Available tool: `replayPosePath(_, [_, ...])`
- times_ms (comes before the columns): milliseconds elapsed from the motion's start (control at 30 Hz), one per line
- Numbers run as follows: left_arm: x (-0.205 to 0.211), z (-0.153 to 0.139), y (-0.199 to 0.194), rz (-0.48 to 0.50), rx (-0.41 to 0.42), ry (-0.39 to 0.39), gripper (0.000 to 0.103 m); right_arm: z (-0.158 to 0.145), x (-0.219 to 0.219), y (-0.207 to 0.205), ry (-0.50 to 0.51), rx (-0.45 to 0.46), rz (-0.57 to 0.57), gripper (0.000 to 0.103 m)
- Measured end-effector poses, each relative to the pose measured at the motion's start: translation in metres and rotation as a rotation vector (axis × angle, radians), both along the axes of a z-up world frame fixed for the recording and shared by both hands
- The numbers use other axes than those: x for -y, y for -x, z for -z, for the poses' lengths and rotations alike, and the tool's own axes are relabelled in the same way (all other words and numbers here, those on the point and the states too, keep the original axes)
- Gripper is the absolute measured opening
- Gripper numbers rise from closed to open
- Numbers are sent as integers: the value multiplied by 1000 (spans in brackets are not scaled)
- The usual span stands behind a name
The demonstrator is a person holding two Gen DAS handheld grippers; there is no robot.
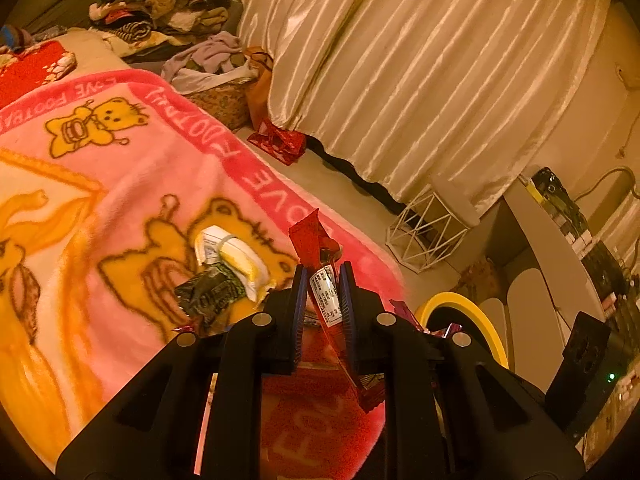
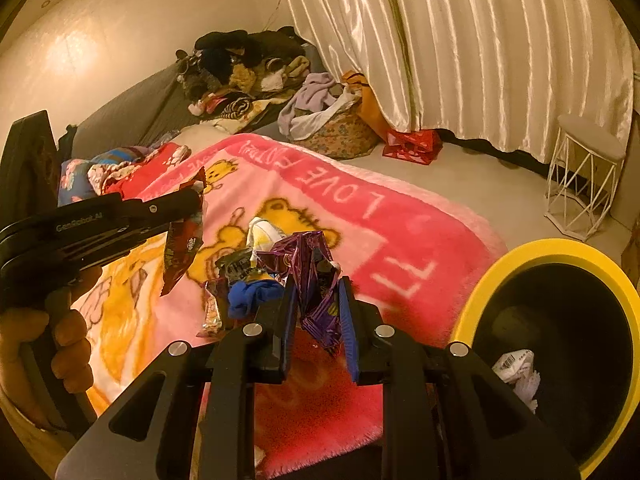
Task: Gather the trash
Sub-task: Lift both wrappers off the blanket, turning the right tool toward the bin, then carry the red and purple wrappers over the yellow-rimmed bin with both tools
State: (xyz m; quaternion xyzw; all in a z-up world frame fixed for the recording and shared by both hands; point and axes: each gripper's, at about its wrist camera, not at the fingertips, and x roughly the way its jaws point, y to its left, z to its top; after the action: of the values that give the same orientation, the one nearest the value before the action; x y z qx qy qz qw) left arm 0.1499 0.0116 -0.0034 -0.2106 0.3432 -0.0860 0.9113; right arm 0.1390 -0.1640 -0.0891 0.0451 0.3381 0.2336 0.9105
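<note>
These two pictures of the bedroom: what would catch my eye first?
Probably the bright pink teddy-bear blanket filling the middle, with wrappers lying on it. In front, the right gripper pinches a crumpled purple wrapper, the left gripper a red wrapper. At the right edge gapes a yellow-rimmed bin.

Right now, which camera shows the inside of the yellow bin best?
The right wrist view: the yellow bin faces the camera, with crumpled paper inside. The left wrist view shows only an arc of its rim.

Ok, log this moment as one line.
left gripper: shut on red wrapper | right gripper: shut on purple wrapper | yellow-rimmed bin: beside blanket | more trash on blanket
</note>
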Motion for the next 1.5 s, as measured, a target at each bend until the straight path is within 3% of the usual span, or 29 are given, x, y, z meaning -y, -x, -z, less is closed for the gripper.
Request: replayPosePath(1500, [119,-16,11,239,44,-62,12,-4,128,25,-90,36,317,20])
